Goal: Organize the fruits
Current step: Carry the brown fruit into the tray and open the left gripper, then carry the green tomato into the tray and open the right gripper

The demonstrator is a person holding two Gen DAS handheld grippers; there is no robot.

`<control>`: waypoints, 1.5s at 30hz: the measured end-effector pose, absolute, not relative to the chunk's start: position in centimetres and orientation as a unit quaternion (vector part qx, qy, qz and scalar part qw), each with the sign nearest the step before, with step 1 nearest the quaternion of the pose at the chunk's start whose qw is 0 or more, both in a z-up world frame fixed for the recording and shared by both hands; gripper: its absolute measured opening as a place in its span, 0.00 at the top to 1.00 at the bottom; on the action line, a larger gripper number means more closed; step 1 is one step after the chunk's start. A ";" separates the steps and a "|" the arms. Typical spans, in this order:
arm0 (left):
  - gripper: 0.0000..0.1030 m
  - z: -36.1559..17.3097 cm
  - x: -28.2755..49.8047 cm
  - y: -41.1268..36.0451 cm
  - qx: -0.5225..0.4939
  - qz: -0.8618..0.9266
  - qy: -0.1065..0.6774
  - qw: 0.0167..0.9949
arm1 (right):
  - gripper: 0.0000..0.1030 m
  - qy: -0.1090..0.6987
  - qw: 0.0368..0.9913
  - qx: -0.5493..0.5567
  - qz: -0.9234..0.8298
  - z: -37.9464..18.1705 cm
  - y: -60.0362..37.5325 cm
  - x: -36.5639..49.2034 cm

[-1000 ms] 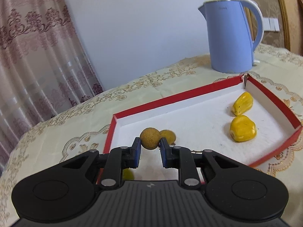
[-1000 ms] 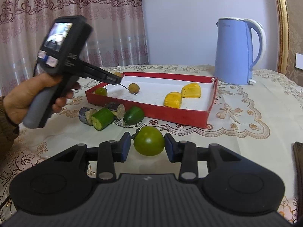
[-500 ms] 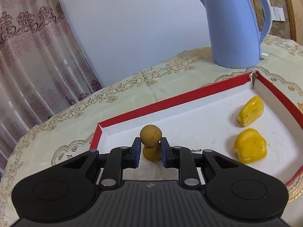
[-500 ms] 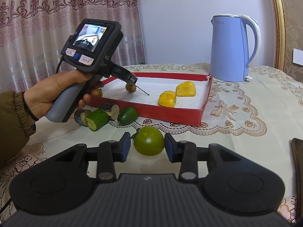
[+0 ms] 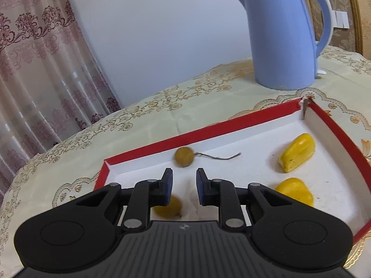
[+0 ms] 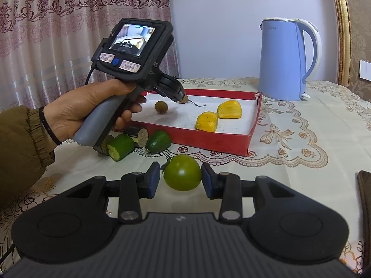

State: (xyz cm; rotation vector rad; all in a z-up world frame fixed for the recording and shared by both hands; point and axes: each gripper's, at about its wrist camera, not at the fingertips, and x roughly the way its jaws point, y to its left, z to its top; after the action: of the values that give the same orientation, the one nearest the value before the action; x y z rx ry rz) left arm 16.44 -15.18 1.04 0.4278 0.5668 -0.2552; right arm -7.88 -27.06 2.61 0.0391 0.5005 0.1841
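Observation:
My left gripper (image 5: 184, 183) is open and empty above the red tray (image 5: 208, 129). A brown round fruit with a thin stem (image 5: 183, 156) lies in the tray just beyond its fingertips. A second brown fruit (image 5: 168, 208) lies under its left finger. Two yellow fruit pieces (image 5: 296, 152) (image 5: 293, 191) lie in the tray at right. My right gripper (image 6: 180, 178) is open around a green tomato (image 6: 182, 175) on the tablecloth, jaws apart from it. In the right wrist view the left gripper (image 6: 179, 99) hangs over the tray (image 6: 208, 136).
A blue kettle (image 6: 288, 59) stands behind the tray. Cut cucumber pieces (image 6: 120, 147) (image 6: 158, 141) and dark eggplant pieces (image 6: 138, 134) lie in front of the tray. A dark object (image 6: 365, 197) lies at the right edge. Curtains hang behind the table.
My left gripper opened and let go of the brown fruit, which now lies in the tray. The left gripper moved further over the tray. The right gripper stayed around the tomato.

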 end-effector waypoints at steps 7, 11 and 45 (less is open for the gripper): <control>0.79 2.4 14.7 -13.2 0.198 -0.102 0.269 0.937 | 0.65 0.242 0.966 0.019 0.088 3.0 -27.3 -7.9; 0.75 4.0 13.1 -8.8 0.134 -0.075 0.278 0.948 | 0.65 0.238 0.967 0.013 0.091 3.3 -27.2 -7.5; 0.03 1.5 8.1 0.6 0.049 0.032 0.214 0.975 | 0.65 0.236 0.970 -0.008 0.054 4.8 -25.0 7.8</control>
State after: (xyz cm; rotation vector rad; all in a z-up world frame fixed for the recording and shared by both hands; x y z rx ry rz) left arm 8.09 0.56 1.49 0.0994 0.4312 0.0636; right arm 7.81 -25.04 4.82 -0.0168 0.4776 0.1089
